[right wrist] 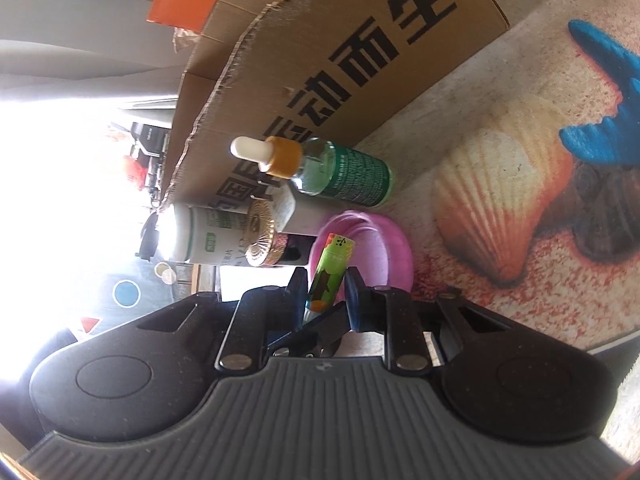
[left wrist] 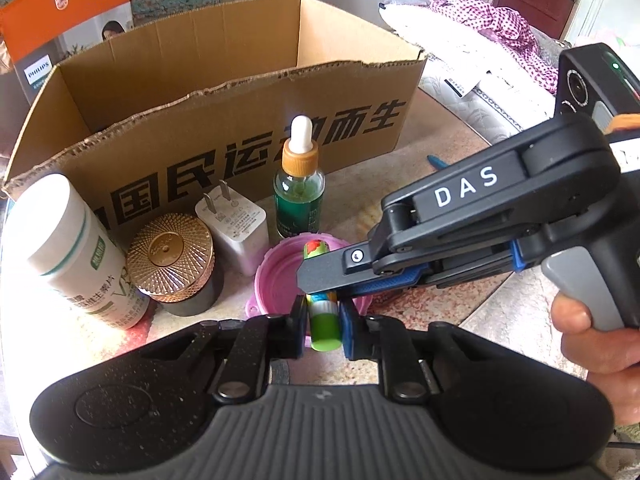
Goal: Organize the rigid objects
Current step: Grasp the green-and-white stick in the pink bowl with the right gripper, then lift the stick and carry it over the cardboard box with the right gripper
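Tongs (left wrist: 323, 322) grip green tube (left wrist: 325, 330) (other handle (left wrist: 466, 190): "DAS").

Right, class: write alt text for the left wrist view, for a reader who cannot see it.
Both grippers grip one small green tube above a pink lid: the left gripper at its near end, the right gripper across its middle. Behind stand a dropper bottle, white charger, gold-lidded jar, white bottle and open cardboard box.
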The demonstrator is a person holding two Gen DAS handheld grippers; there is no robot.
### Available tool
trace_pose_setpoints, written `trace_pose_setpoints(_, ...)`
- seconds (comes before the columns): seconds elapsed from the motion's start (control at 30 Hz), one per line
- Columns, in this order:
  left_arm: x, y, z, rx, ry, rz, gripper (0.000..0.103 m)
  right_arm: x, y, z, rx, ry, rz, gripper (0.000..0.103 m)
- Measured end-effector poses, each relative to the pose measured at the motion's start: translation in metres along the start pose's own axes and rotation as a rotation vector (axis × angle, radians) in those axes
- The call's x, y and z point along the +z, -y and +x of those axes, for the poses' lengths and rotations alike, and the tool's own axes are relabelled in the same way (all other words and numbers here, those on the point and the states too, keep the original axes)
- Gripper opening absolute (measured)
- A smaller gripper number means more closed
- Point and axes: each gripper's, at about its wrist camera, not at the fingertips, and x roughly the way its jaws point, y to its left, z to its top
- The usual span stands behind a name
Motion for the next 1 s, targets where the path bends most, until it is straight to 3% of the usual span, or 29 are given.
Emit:
trace_pose_setpoints(0.33, -0.005, -0.002, -0.028, 0.011, 0.055, 0.001, 0.018, -0.008, -0.023, -0.006, 0.033, 0.038, -0.068, 0.019)
trace_pose_setpoints(0.6, -0.004, -0.001, -0.068, 0.027, 0.145, 0.008, 0.018, -0.016, -0.059, -0.027, 0.057, 0.100, -0.195, 0.019)
trace_pose_setpoints(1.0, 0.034, -0.022, -0.109, 0.038, 0.274, -0.036, 0.017, 0.013, -0.128, -0.038, 0.114, 0.159, -0.393, 0.017)
